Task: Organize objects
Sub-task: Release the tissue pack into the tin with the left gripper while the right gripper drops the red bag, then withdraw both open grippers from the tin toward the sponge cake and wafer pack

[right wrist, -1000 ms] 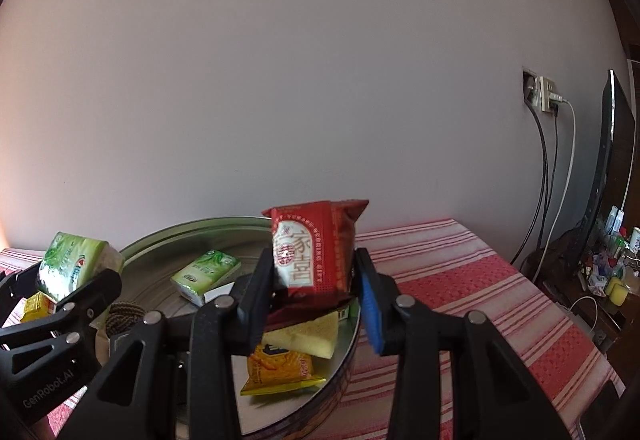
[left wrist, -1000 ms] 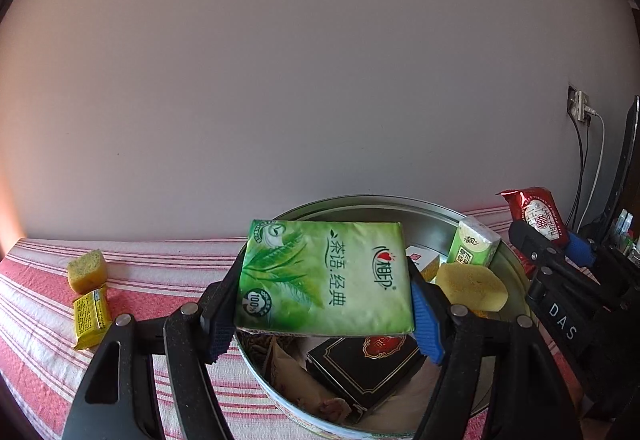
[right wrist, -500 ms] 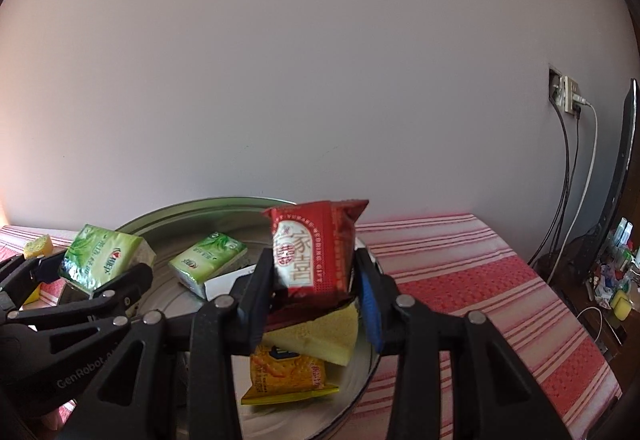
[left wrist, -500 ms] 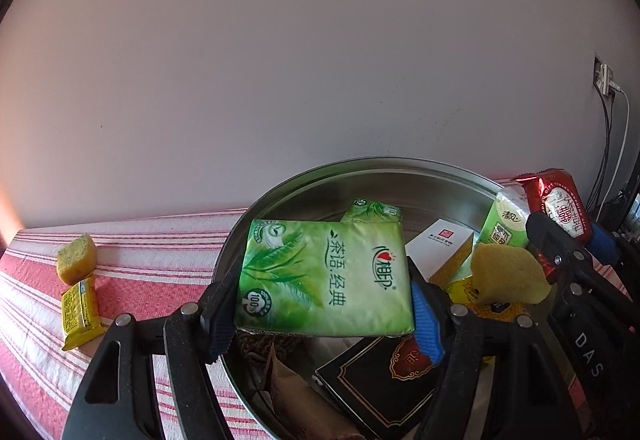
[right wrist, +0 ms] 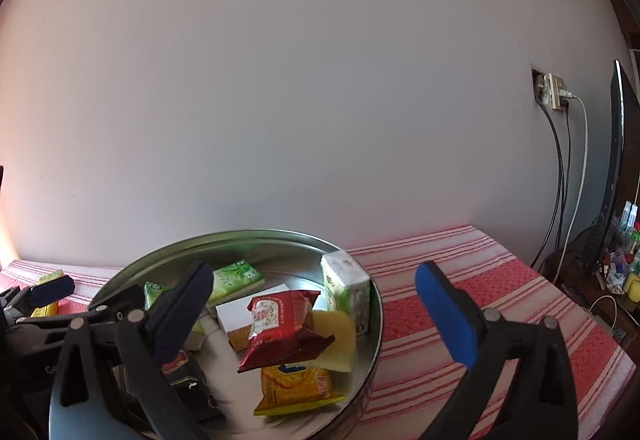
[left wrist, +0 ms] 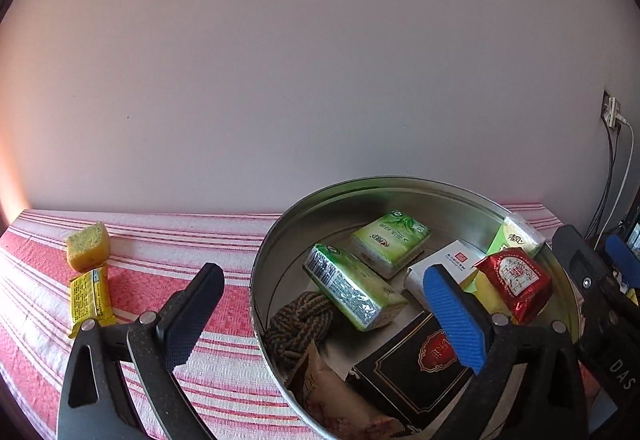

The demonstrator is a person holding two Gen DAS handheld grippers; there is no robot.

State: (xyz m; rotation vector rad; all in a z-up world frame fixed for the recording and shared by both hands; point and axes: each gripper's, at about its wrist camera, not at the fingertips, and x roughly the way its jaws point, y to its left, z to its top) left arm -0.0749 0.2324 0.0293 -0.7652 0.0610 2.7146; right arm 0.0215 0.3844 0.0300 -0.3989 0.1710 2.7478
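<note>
A round metal tin (left wrist: 260, 272) (right wrist: 376, 324) holds several items. A green tissue pack (left wrist: 352, 292) lies tilted in it, just beyond my open, empty left gripper (left wrist: 324, 304). A red snack packet (right wrist: 280, 328) (left wrist: 516, 284) lies on a yellow sponge (right wrist: 340, 332), in front of my open, empty right gripper (right wrist: 312, 300). Other green tissue packs (left wrist: 390, 242) (right wrist: 346, 290), a white box (right wrist: 240, 314), a black box (left wrist: 416, 364), a coiled cord (left wrist: 298, 324) and an orange packet (right wrist: 296, 386) also lie in the tin.
A yellow-green sponge (left wrist: 87, 251) and a yellow packet (left wrist: 86, 296) lie on the red-striped cloth (left wrist: 200, 240) left of the tin. A wall stands close behind. Cables (right wrist: 560, 179), a monitor (right wrist: 612, 167) and small clutter are at the right.
Both grippers opened. The green tissue pack dropped from the left gripper into the tin, and the red packet dropped from the right gripper onto the sponge.
</note>
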